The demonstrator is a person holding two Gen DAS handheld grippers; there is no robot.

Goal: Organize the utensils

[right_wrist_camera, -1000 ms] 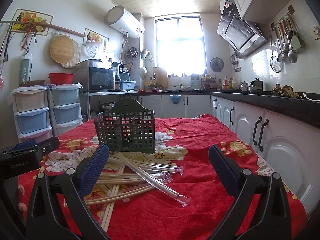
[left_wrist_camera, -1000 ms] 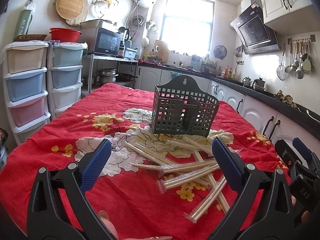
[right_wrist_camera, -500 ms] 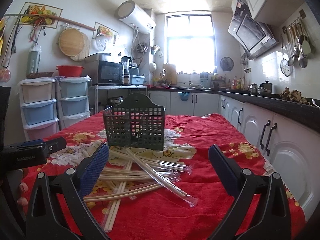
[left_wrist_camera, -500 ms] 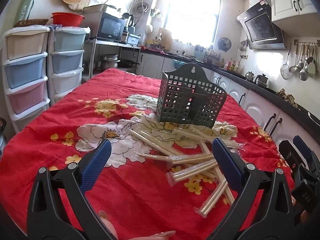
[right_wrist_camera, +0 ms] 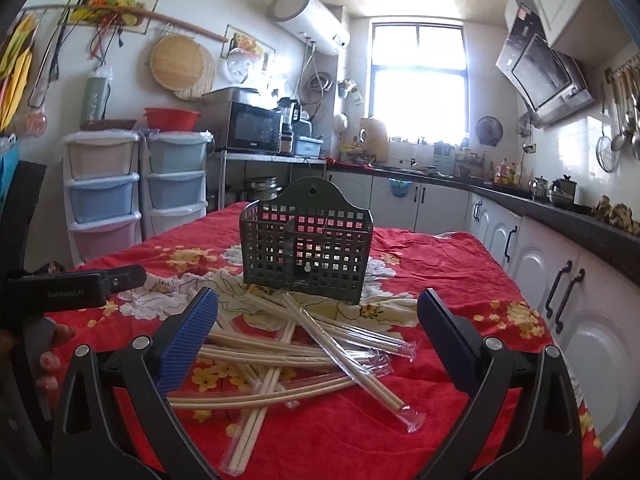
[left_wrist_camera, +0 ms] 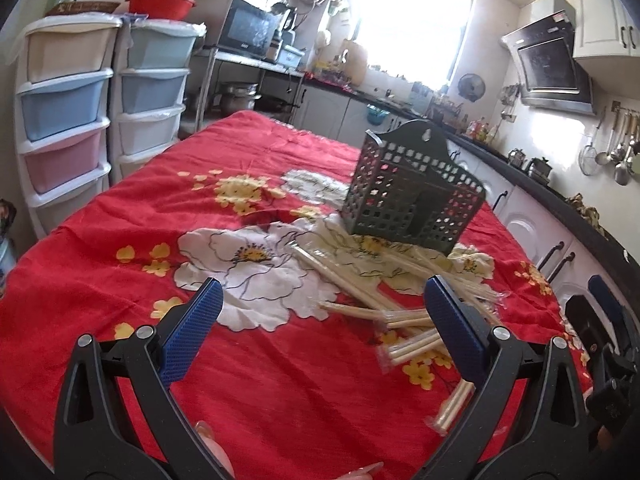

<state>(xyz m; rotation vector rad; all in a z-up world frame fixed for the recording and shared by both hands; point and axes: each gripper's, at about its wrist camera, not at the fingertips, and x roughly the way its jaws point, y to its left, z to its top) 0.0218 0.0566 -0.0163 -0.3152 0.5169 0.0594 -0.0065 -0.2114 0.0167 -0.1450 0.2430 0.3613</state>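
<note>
We hold both tongs spread wide and empty above a counter draped in a red floral cloth in a sunlit kitchen. Our left tongs hang over the near part of the cloth, blue pads far apart, with nothing between them. Our right tongs gape just as wide, framing the jumble ahead. The task's things lie in the middle of the counter: a loose, criss-crossed pile of wrapped chopsticks, each pair in a clear sleeve, scattered on the cloth's white flower print. Just behind the pile, touching its far ends, stands a dark green perforated utensil holder, upright, with a divider inside; we see nothing standing in it. In the left view the holder appears tilted, and the chopsticks spread from its base toward the tongs' right pad. Pastel drawer units line the wall to the left.
</note>
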